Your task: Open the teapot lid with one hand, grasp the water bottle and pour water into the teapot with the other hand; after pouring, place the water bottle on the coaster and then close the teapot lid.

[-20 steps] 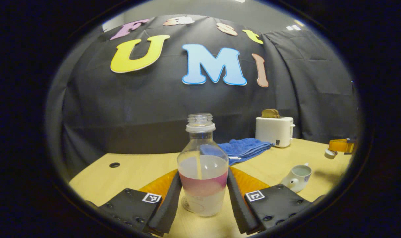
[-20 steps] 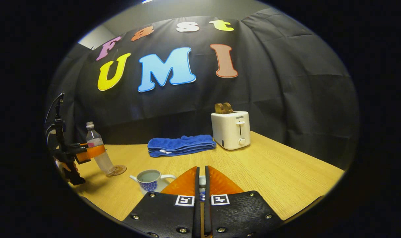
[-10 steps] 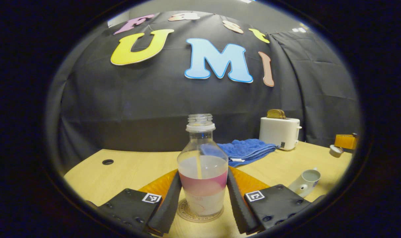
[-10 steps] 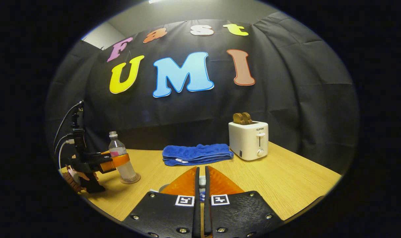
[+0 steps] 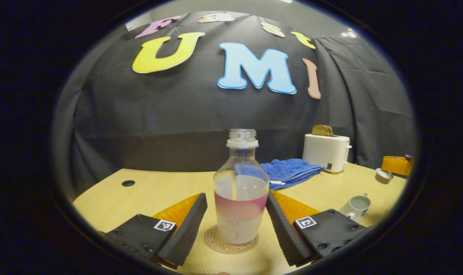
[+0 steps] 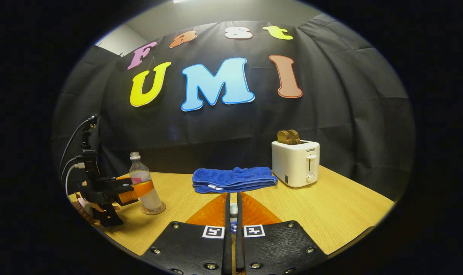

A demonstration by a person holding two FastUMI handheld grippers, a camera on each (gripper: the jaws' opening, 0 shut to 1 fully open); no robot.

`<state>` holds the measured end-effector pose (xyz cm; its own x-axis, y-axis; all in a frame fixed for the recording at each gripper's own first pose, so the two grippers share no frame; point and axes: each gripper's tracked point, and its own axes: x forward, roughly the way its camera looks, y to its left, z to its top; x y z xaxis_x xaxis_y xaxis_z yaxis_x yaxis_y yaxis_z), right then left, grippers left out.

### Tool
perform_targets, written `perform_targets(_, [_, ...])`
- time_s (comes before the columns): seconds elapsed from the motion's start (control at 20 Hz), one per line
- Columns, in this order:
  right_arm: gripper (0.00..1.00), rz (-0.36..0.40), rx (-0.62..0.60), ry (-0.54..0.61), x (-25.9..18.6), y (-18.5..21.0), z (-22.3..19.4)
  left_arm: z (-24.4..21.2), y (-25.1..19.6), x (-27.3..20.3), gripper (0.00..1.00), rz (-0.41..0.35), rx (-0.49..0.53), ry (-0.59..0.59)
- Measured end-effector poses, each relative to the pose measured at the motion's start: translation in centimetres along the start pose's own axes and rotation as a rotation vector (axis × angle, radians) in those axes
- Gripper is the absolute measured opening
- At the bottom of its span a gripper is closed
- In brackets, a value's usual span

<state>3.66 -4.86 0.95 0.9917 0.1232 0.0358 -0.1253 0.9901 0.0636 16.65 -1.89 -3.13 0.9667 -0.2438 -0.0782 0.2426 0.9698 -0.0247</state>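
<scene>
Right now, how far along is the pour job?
Done: bottle stands upright on the coaster, teapot holds water, lid off. In hand: left gripper open around the bottle with gaps either side; right gripper shut on the lid. Left: close the teapot.

My left claw (image 5: 235, 214) stands spread around the water bottle (image 5: 241, 191) on its coaster (image 5: 216, 244), gaps both sides. Bare bench (image 5: 155, 189) lies leftward. Rightward, the teapot (image 5: 355, 206), blue towel (image 5: 288, 172) and toaster (image 5: 326, 152) crowd the way.
</scene>
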Motion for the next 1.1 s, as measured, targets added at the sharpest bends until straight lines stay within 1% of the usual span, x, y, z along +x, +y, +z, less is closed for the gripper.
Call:
perform_targets(0.25, [0.04, 0.048, -0.016, 0.030, 1.1, 2.3, -1.3, 0.7, -0.3, -1.5, 1.00, -0.006, -0.030, -0.009])
perform_targets(0.4, [0.04, 0.073, -0.029, 0.051, 1.9, 3.7, -2.1, 0.7, 0.2, -2.5, 1.00, 0.022, -0.016, -0.002])
perform_targets(0.65, [0.04, 0.086, -0.021, 0.086, 2.6, 4.5, -3.4, -0.8, 0.7, -3.8, 1.00, 0.028, -0.016, 0.018])
perform_targets(1.1, [0.04, 0.076, -0.045, 0.105, 3.4, 4.8, -4.4, -0.5, -0.4, -5.1, 1.00, 0.004, -0.004, 0.007])
